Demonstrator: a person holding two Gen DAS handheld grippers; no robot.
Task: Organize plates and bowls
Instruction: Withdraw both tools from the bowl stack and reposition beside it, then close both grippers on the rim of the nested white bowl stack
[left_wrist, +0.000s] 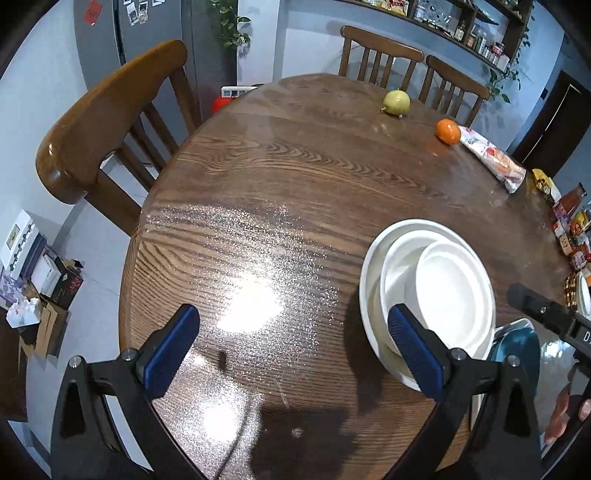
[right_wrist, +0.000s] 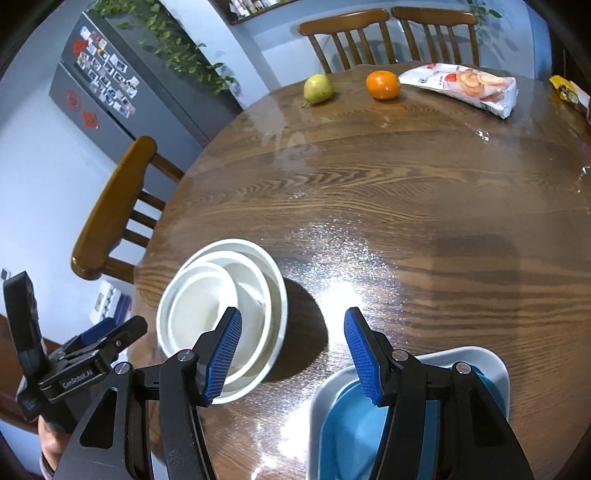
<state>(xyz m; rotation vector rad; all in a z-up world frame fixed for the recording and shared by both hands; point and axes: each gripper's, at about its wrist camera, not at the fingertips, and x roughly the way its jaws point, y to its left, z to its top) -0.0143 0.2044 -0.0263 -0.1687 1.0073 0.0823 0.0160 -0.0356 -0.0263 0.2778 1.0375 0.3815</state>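
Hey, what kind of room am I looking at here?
Most likely a home dining area beside a kitchen: a round wooden table with wooden chairs, a fridge covered in magnets, nested white bowls, and a pear.

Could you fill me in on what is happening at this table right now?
A person is sorting dishes with two hand-held grippers. Both the left hand-held gripper and the right hand-held gripper are open and hold nothing. Three white dishes sit nested on the wooden table; a blue dish lies in a grey-white one beside them.
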